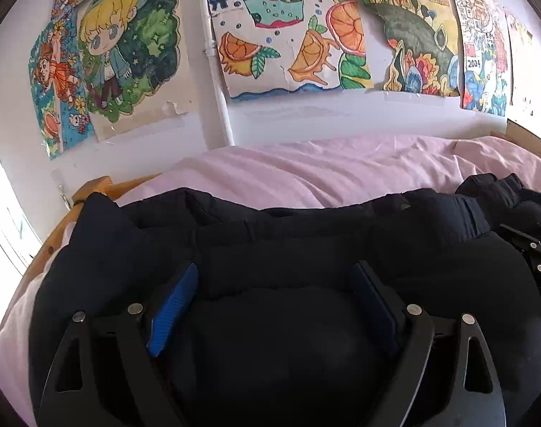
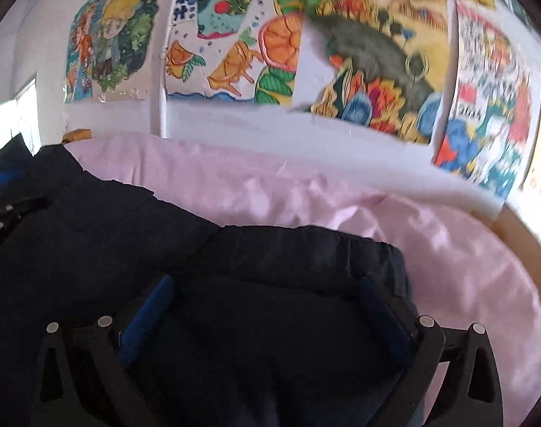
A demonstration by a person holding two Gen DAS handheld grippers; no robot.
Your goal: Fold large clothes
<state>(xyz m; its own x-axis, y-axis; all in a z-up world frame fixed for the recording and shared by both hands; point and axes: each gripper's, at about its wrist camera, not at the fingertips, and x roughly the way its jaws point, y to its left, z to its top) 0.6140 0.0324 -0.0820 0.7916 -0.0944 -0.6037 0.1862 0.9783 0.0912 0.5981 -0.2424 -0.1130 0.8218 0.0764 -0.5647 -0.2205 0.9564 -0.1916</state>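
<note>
**What I can read on the wall drawings**

From my left wrist camera I can make out two large blue Chinese characters, 果汁, at the upper left corner of the fruit drawing (image 1: pixel 281 32), beside its painted cup. Further right, the crowded red-and-blue drawing (image 1: pixel 484 53) carries the number 2024 on a small white patch in its lower half. That drawing also has smaller marks near its top, too small for me to read.

My right wrist camera shows the fruit drawing (image 2: pixel 231 35) too, with the blue characters in the same corner, but blur leaves them unreadable there.
</note>
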